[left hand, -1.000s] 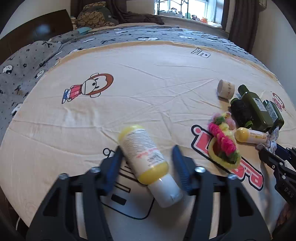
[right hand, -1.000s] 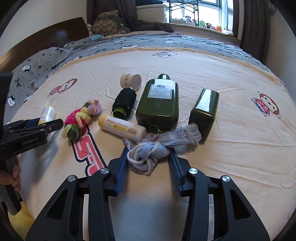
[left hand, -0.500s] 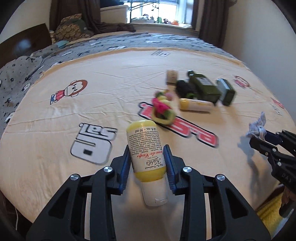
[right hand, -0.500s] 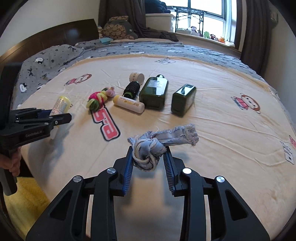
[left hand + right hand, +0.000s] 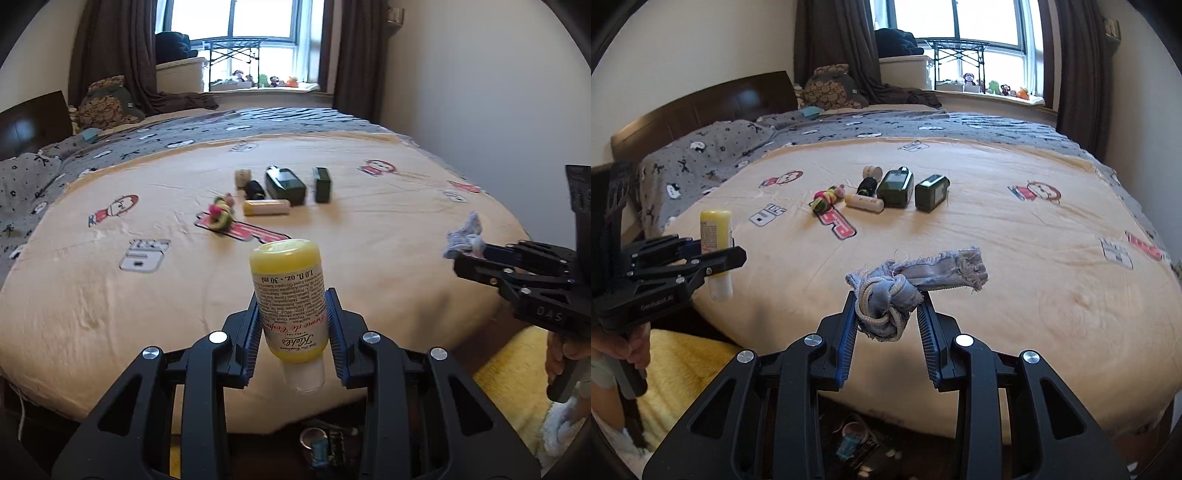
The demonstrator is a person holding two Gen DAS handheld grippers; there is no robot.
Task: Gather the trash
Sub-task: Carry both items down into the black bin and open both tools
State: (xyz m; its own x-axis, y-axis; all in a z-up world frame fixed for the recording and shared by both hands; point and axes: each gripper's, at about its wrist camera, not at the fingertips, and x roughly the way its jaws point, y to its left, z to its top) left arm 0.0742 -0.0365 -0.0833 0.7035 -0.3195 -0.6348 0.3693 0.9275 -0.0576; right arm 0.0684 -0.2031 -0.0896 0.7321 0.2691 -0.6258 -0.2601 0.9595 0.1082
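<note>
My left gripper [image 5: 293, 321] is shut on a small yellow lotion bottle [image 5: 290, 295] with a white cap and holds it in the air off the bed's near edge; the bottle also shows in the right wrist view [image 5: 716, 236]. My right gripper [image 5: 886, 310] is shut on a knotted blue denim rag with white rope [image 5: 905, 284], also lifted clear of the bed; the rag shows in the left wrist view [image 5: 465, 240]. On the bed lie a cream tube [image 5: 266, 207], two dark green bottles [image 5: 285, 184] [image 5: 321, 184], a black bottle [image 5: 255, 188], a small round jar [image 5: 243, 176] and a pink-yellow knotted toy [image 5: 221, 215].
The cream bedspread [image 5: 369, 229] with cartoon prints covers the bed; grey bedding and a dark headboard [image 5: 701, 110] lie beyond. A container with trash [image 5: 321, 446] sits on the floor below the bed edge. A yellow rug [image 5: 683, 365] is on the floor.
Both grippers have pulled back and up from the bed with their loads. The bed items now look farther away, and the floor below the bed edge has come into view.
</note>
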